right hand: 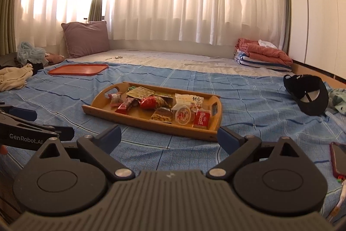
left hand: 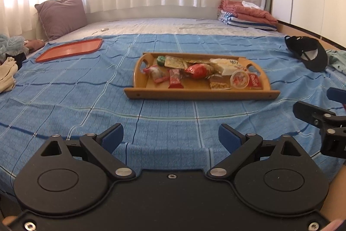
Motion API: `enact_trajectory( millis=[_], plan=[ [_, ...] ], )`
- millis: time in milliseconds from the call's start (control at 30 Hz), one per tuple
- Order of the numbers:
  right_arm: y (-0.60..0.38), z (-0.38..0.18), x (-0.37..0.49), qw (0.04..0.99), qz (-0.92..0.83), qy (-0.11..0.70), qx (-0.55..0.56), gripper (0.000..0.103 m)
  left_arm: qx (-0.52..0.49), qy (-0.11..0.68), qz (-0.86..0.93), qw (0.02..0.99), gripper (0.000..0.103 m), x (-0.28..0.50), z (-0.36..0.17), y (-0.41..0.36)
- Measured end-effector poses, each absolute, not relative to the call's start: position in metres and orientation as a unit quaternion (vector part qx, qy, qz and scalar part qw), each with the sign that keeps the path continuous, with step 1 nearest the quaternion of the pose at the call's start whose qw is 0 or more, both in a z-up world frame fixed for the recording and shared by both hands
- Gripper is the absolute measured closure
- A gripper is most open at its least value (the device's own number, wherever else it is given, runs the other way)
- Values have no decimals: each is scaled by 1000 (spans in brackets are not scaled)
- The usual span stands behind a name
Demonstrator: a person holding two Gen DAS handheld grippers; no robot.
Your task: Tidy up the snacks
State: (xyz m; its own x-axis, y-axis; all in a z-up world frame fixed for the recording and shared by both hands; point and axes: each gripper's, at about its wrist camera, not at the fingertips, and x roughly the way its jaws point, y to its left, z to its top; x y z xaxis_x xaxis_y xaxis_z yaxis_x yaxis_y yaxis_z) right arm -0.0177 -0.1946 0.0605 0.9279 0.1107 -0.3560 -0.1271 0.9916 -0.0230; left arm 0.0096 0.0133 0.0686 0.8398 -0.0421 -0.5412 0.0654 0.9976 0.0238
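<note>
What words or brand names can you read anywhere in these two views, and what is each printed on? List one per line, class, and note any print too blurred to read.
"Biscoff": red packet at the near right corner of the wooden tray.
"GenRobot.AI": side of the left gripper, seen in the right wrist view.
Print on the round cup lid and the other snack wrappers: too small or blurred to read.

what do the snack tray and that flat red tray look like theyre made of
Snack tray: likely wood or bamboo, tan with a smooth matte finish, cut-out handles and visible fasteners at the front corners. Flat red tray: probably plastic, with uniform orange-red colour, a thin moulded rim and a slight sheen.
</note>
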Motion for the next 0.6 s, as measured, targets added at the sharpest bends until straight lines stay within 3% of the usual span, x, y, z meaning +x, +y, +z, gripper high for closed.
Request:
enact_trajectory(
  millis=[600],
  plan=[
    [-195,7,-8,974,38,225,-14,3,30,302,-7,953,8,19,21,12]
  ],
)
